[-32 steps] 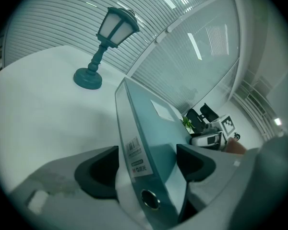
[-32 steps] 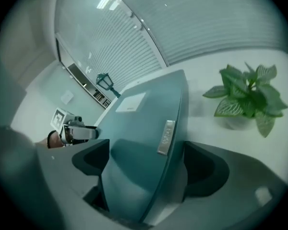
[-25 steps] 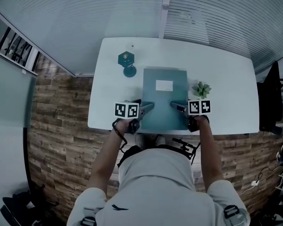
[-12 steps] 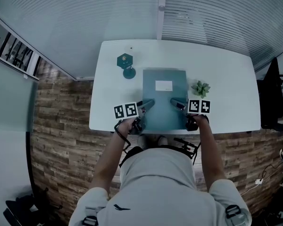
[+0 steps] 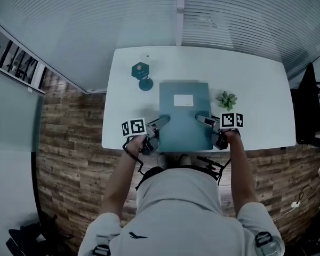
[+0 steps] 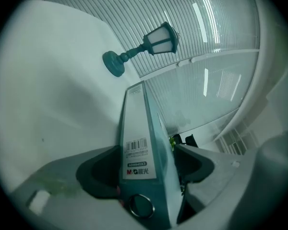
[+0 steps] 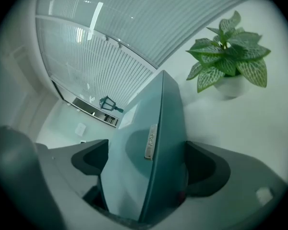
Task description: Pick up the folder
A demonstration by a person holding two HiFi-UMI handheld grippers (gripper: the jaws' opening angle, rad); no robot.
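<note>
A teal folder (image 5: 184,116) with a white label lies in the middle of the white table (image 5: 256,89), its near end between my two grippers. My left gripper (image 5: 162,120) is shut on the folder's near left corner. In the left gripper view the spine (image 6: 137,143), with its barcode label and metal ring, fills the gap between the left gripper's (image 6: 146,169) pads. At the near right corner my right gripper (image 5: 200,117) is shut on the folder. The folder's cover and edge (image 7: 144,147) sit squeezed between the right gripper's (image 7: 144,171) pads.
A small teal lantern-shaped lamp (image 5: 142,73) stands behind the folder's left side, also seen in the left gripper view (image 6: 149,40). A small potted plant (image 5: 226,100) stands just right of the folder, close to my right gripper (image 7: 228,51). The table's near edge runs right under both hands.
My left gripper has rolled, and its marker cube has shifted left and a little lower in the head view. The folder has shifted slightly left. My right gripper has barely moved.
</note>
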